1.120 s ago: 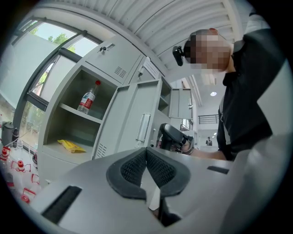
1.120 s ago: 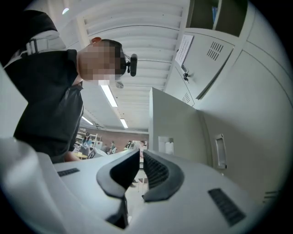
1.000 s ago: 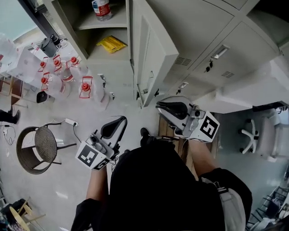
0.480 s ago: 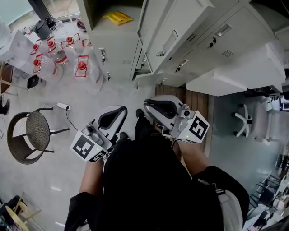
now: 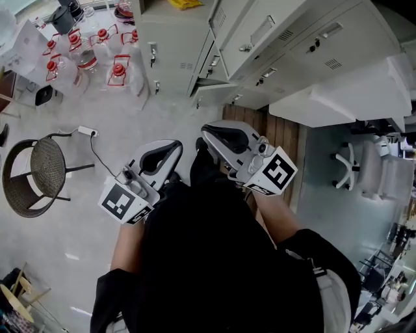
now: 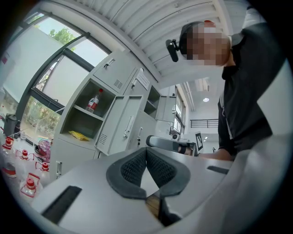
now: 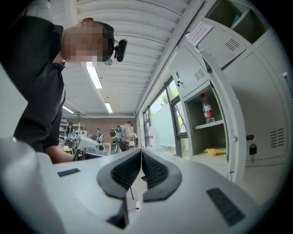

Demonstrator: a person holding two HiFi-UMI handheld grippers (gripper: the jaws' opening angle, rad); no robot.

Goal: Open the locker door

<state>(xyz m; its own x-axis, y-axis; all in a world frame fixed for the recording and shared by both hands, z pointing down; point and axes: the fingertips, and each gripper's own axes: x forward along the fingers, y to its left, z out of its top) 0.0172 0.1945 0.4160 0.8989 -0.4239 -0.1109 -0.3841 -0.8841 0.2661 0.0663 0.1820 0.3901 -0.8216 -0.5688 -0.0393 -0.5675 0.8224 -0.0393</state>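
The grey locker bank (image 5: 312, 52) runs across the top of the head view. One door (image 5: 250, 32) with a slim handle stands swung open, and a yellow packet (image 5: 184, 3) lies in the compartment beside it. In the left gripper view this open door (image 6: 129, 127) stands beside a shelf holding a bottle (image 6: 93, 101). The right gripper view has the door (image 7: 231, 137) edge-on. My left gripper (image 5: 174, 148) and right gripper (image 5: 207, 132) are both shut and empty. They are held near my body, well back from the locker.
Several red-capped water jugs (image 5: 84, 55) stand on the floor left of the lockers. A wicker chair (image 5: 32, 175) and a power strip (image 5: 86, 131) lie at the left. A white office chair (image 5: 361, 172) is at the right. People (image 7: 123, 135) stand far off.
The lockers have slid up and away in the head view as I backed off. Both grippers stay shut near my body and have drifted slightly left.
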